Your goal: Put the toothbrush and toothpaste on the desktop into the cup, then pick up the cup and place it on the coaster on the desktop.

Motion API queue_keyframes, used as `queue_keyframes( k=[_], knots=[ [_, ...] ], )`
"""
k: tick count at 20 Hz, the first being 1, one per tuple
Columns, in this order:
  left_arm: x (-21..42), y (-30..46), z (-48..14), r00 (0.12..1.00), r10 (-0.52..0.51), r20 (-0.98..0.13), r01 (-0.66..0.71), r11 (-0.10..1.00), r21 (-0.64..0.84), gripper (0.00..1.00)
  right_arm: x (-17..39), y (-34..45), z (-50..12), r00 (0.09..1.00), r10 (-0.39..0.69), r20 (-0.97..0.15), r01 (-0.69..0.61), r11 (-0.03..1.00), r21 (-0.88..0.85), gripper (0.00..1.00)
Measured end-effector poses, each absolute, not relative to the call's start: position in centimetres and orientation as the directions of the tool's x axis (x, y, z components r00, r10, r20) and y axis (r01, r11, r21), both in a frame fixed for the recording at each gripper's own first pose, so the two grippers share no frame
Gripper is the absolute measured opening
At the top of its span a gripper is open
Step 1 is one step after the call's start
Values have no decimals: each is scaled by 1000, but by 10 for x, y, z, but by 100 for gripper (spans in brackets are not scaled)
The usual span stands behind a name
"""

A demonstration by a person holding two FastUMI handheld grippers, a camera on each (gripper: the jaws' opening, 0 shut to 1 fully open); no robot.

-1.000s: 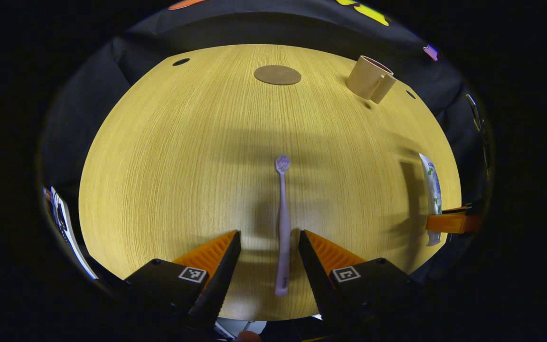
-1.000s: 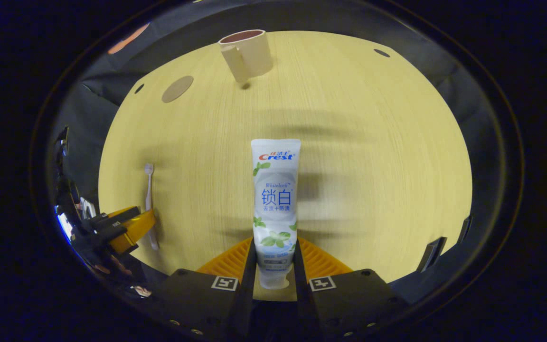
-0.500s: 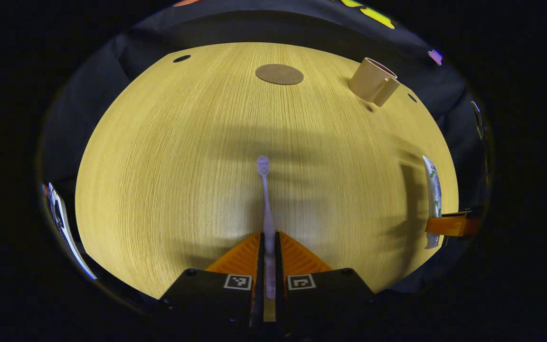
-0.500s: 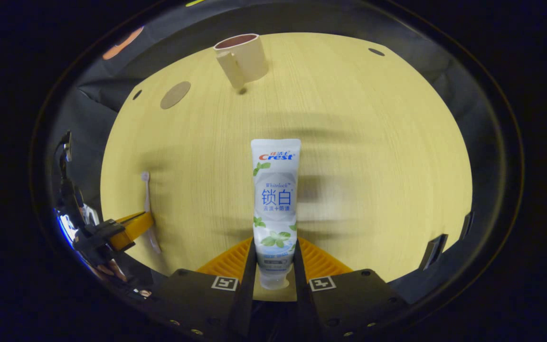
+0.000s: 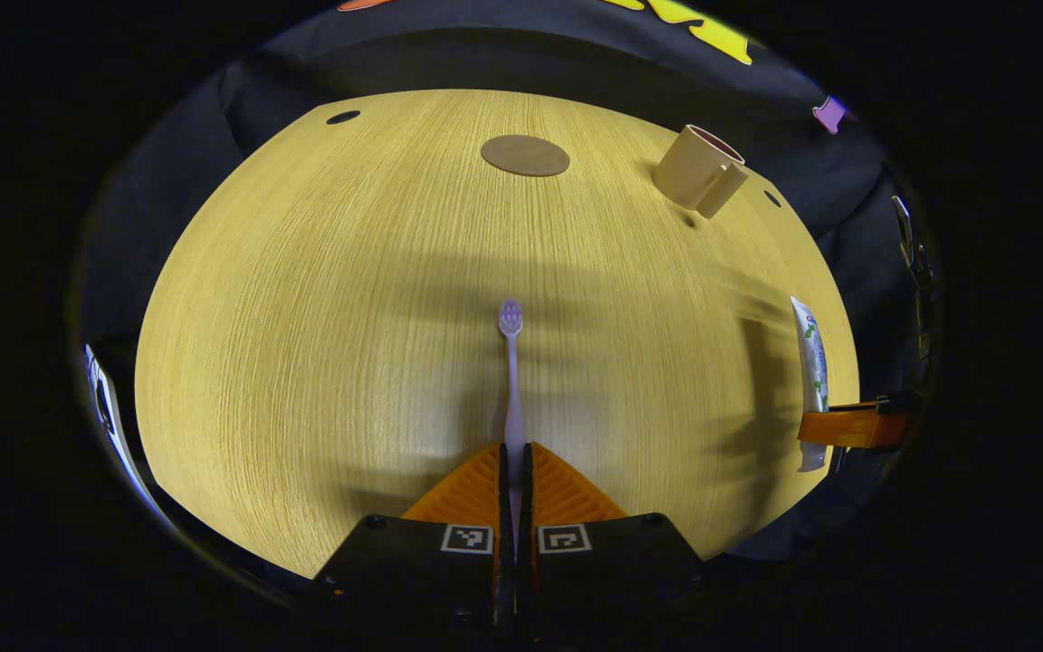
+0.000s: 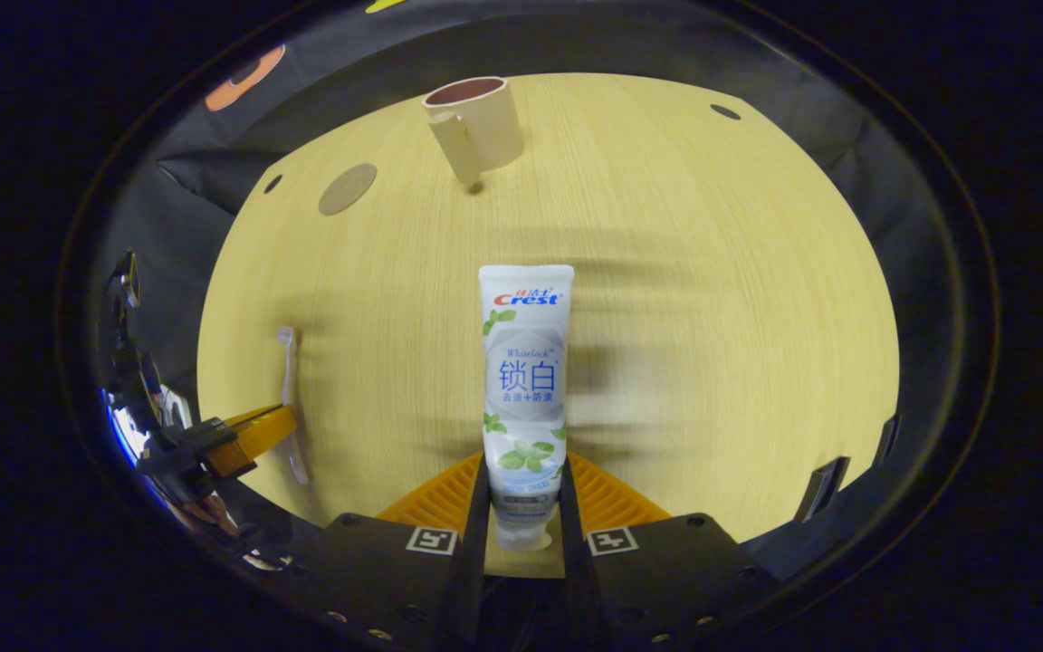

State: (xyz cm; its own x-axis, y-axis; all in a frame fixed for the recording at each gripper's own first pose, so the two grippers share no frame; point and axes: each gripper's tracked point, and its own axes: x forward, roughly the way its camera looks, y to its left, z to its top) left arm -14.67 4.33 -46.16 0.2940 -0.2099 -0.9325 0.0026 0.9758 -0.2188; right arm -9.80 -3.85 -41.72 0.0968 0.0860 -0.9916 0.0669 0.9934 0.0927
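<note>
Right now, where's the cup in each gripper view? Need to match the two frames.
Left gripper view: the cup stands upper right, near the table's far edge, right of the coaster.
Right gripper view: the cup stands top centre, straight beyond the held toothpaste, with the coaster to its left.
Shared landmark: the round coaster, left of the cup in both.

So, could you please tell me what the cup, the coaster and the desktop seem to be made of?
Cup: probably matte plastic or ceramic; beige, smooth, no glare, darker inside.
Coaster: a thin brown disc with a dull, even face, maybe cork, leather or fibreboard; too small to tell.
Desktop: light wood or wood-look laminate; fine straight grain lines, low sheen.
</note>
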Motion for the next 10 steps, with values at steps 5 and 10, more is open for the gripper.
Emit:
queue_keyframes(
  k=[5, 10],
  knots=[
    [-148, 46, -453, 329, -230, -916, 17, 971, -238, 3, -89, -39, -407, 148, 81, -986, 61, 994, 91, 35],
    [-134, 52, -424, 399, -233, -887, 24, 970, -244, 3, -27, -25, -367, 315, 112, -943, 41, 991, 131, 35]
  ],
)
